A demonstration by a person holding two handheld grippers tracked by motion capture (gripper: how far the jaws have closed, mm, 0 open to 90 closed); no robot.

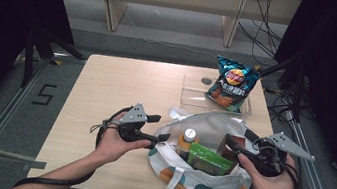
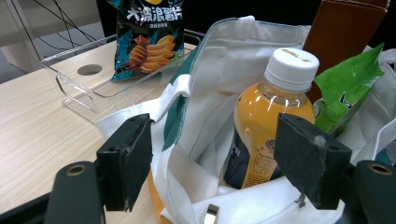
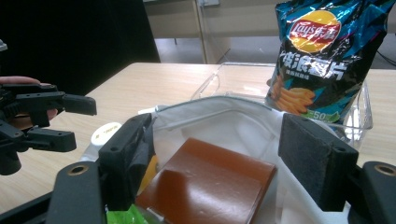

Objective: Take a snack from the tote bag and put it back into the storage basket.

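Tote bag (image 1: 204,181) sits at table's (image 1: 107,85) near edge, mouth up, w/ orange juice bottle (image 1: 187,142), green packet (image 1: 208,160) & brown box (image 1: 230,145) inside. Right gripper (image 1: 231,143) is over the box at bag's right rim, jaws wide apart, nothing clamped. Left gripper (image 1: 160,128) is at bag's left rim, jaws apart, empty. Chip bag (image 1: 231,83) stands in clear tray (image 1: 192,90) beyond.

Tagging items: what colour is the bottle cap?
White cap on the bottle of orange drink; clearest in the left gripper view.
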